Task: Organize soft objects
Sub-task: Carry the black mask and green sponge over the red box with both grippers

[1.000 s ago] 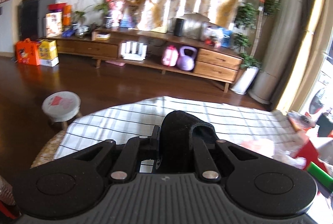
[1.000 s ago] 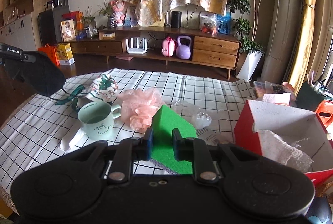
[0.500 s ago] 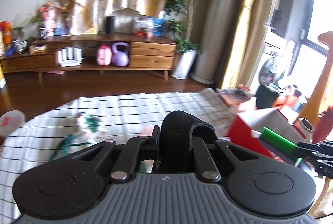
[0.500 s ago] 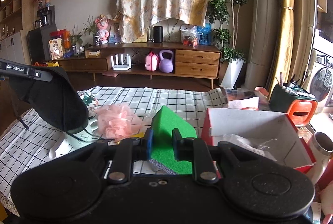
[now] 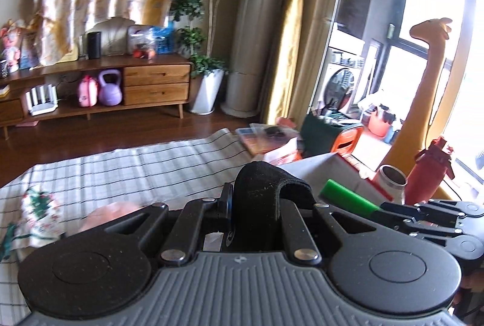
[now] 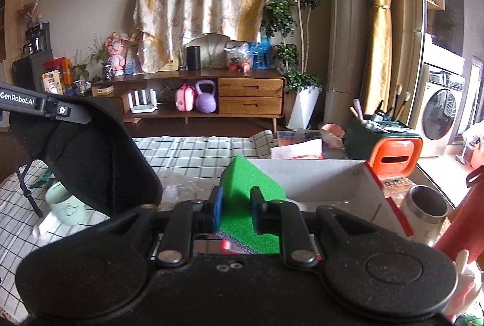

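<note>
My left gripper (image 5: 260,205) is shut on a black soft fabric piece (image 5: 263,183), which folds over its fingers. In the right wrist view that black fabric (image 6: 96,162) hangs from the left gripper (image 6: 60,111) above the table's left side. My right gripper (image 6: 237,202) is shut on a green sponge (image 6: 251,183) at the near-left edge of the red box with a white inside (image 6: 317,183). In the left wrist view the green sponge (image 5: 348,199) and right gripper (image 5: 384,209) sit just right of my left gripper, in front of the box (image 5: 320,164).
On the checked tablecloth (image 5: 136,171) lie a pink mesh puff (image 5: 112,214) and a patterned cloth (image 5: 39,211). A mint mug (image 6: 65,208) stands under the black fabric. A steel tumbler (image 6: 426,211), a red bottle (image 5: 429,174) and an orange-fronted organizer (image 6: 393,150) crowd the right side.
Both grippers have moved right across the table toward the red box. The left gripper swung furthest and turned, bringing the black fabric close beside the right gripper. Both grips are unchanged.
</note>
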### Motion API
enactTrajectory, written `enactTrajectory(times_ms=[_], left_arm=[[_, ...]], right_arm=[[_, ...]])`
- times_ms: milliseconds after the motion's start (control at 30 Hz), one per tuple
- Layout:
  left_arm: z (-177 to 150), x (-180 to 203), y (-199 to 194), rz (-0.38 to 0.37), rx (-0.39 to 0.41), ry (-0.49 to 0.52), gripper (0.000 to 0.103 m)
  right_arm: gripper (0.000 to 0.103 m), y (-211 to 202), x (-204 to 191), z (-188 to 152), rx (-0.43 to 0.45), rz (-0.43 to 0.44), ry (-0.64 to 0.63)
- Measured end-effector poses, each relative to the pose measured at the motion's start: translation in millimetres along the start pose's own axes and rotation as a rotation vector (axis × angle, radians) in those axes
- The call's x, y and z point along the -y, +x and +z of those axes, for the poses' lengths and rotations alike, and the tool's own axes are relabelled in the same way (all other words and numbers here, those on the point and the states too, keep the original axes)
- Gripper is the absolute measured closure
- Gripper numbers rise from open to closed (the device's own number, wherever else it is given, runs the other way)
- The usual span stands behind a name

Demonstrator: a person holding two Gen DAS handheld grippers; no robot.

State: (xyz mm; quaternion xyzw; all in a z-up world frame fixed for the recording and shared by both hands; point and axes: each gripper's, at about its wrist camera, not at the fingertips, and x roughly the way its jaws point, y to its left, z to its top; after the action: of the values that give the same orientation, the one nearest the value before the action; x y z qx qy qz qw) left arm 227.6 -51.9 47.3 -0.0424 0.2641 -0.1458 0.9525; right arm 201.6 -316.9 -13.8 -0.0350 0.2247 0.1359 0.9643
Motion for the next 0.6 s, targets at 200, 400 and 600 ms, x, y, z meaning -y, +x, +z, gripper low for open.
enactTrajectory(times_ms=[200,400,600], left_arm=[[16,42,34,-0.009,0.02,0.035,0.093],[32,78,78,-0.006,0.015,0.063,0.093],[35,102,125,0.003,-0.013,0.061,0.093]], right_arm=[[0.085,7,40,-3,0.002,-0.048,0.036],[0.085,22,76,-9,-0.005,-0.091,0.072],[0.085,44,104,-19,-0.026,-0.127,0.101]])
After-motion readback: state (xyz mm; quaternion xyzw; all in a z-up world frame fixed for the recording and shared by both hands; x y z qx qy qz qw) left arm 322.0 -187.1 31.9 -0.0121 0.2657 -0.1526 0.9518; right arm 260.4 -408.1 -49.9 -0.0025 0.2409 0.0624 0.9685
